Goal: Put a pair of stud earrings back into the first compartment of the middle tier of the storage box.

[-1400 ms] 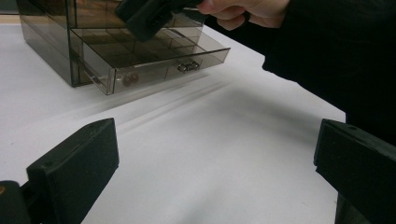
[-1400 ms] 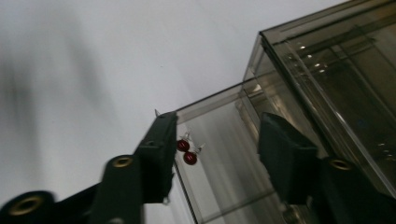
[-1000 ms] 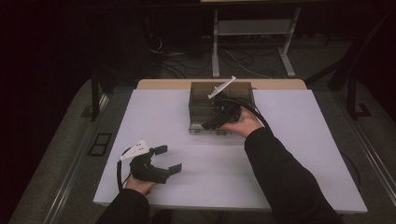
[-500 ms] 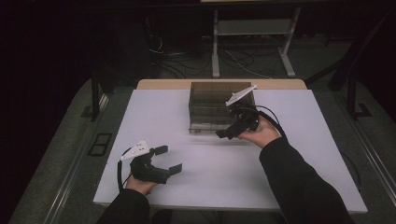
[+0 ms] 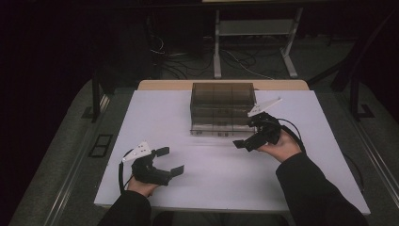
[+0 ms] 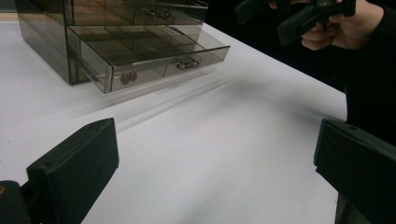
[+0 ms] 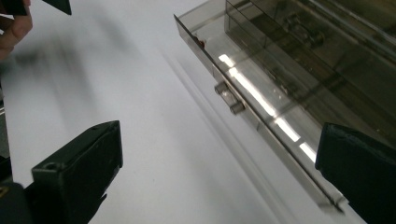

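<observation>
- Toward the far middle of the white tabletop (image 5: 211,165) stands a smoky clear drawer box (image 5: 222,106); its bottom drawer (image 6: 154,65) is pulled partway out toward the person.
- Small reddish-brown things (image 6: 128,77) lie in that drawer's front corner; what they are is too small to tell.
- On the drawer's front sits a little clear handle (image 7: 228,100), seen close in the right gripper view.
- Judging by this, the work in hand is the drawer itself: it stands open, and either something is to be taken out or it is to be pushed shut.
- The next move calls for the right gripper (image 5: 248,139) to line up squarely with the handle or the drawer front, low and level, so the light box does not slide.
- The right gripper hangs just in front of the drawer's right end, its fingers wide apart, holding and touching nothing.
- The left gripper (image 5: 168,161) hovers low near the tabletop's near left edge, well apart from the box, fingers likewise spread wide and empty.
</observation>
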Demonstrator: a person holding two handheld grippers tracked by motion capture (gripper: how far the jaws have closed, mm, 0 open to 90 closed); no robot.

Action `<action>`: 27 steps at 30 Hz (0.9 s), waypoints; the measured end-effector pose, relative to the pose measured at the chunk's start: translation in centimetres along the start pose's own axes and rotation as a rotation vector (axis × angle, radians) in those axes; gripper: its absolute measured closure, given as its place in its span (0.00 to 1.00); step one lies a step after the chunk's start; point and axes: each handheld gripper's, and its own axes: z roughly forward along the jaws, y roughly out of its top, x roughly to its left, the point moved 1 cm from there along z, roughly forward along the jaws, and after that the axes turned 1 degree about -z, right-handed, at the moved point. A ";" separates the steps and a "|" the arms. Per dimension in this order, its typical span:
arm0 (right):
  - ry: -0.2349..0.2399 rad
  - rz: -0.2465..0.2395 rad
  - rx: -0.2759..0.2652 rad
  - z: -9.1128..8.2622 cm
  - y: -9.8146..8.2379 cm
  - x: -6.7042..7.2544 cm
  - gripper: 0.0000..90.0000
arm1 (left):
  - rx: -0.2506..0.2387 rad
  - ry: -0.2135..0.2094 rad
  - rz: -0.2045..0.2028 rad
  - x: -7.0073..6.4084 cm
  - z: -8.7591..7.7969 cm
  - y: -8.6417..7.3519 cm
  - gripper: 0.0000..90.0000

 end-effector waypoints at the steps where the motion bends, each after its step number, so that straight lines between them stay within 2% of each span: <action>1: -0.003 0.004 -0.004 -0.1 -0.4 0.0 0.00 | 0.000 0.001 0.000 0.0 0.0 0.0 0.00; 17: -0.039 0.101 -0.077 -2.9 -6.4 0.3 0.00 | 0.014 0.014 -0.003 0.2 0.0 -0.1 0.00; 27: -0.080 0.152 -0.121 -3.5 -10.0 0.8 0.00 | 0.079 -0.001 -0.002 0.3 0.5 -0.4 0.00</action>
